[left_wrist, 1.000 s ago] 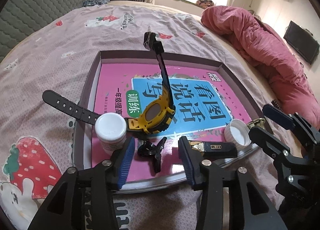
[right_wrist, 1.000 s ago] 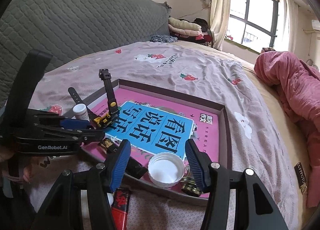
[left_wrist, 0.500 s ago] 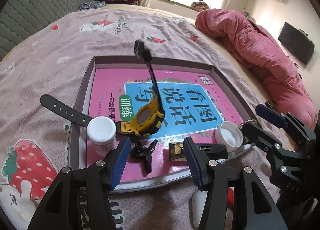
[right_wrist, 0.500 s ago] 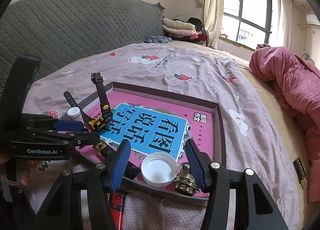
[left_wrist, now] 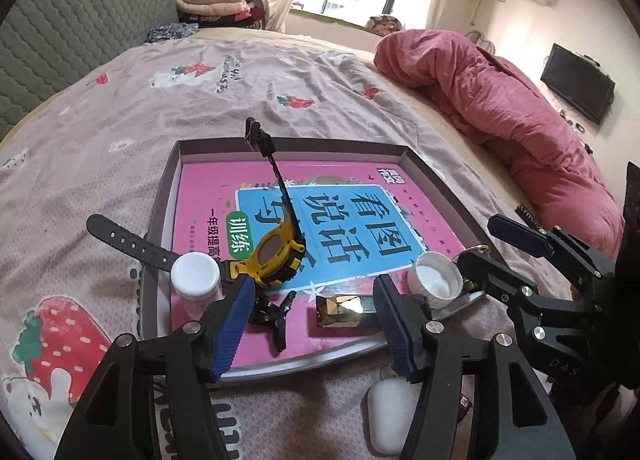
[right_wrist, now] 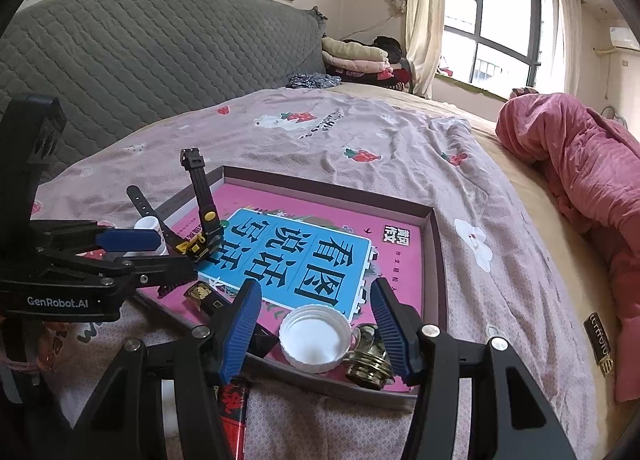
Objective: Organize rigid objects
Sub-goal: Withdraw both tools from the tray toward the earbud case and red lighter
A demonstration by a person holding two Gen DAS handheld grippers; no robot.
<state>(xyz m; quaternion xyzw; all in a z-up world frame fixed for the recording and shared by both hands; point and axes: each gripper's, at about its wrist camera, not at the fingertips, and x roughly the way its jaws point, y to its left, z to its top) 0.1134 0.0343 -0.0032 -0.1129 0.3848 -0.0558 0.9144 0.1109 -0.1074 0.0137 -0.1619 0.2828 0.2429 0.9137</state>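
Watch (left_wrist: 276, 256): strap overhangs tray (left_wrist: 168, 180) | lighter (left_wrist: 344, 310): end hidden behind left gripper (left_wrist: 312, 324)

The white case (left_wrist: 390, 416) at the bottom centre of the left wrist view is half covered by the left gripper's right finger (left_wrist: 394, 324), so its full outline cannot be told. In the right wrist view the red packet (right_wrist: 232, 412) at the bottom, left of centre, shows only a strip between the gripper arms, and its print is unreadable. The white bottle (right_wrist: 150, 230) at middle left is mostly behind the left gripper (right_wrist: 156, 256). The black clip (right_wrist: 168, 290) beneath that gripper shows only a tip. The small label (right_wrist: 600, 344) at the right edge has lettering too small to read. The black lighter's (left_wrist: 346, 310) right end is hidden behind the finger in the left wrist view.
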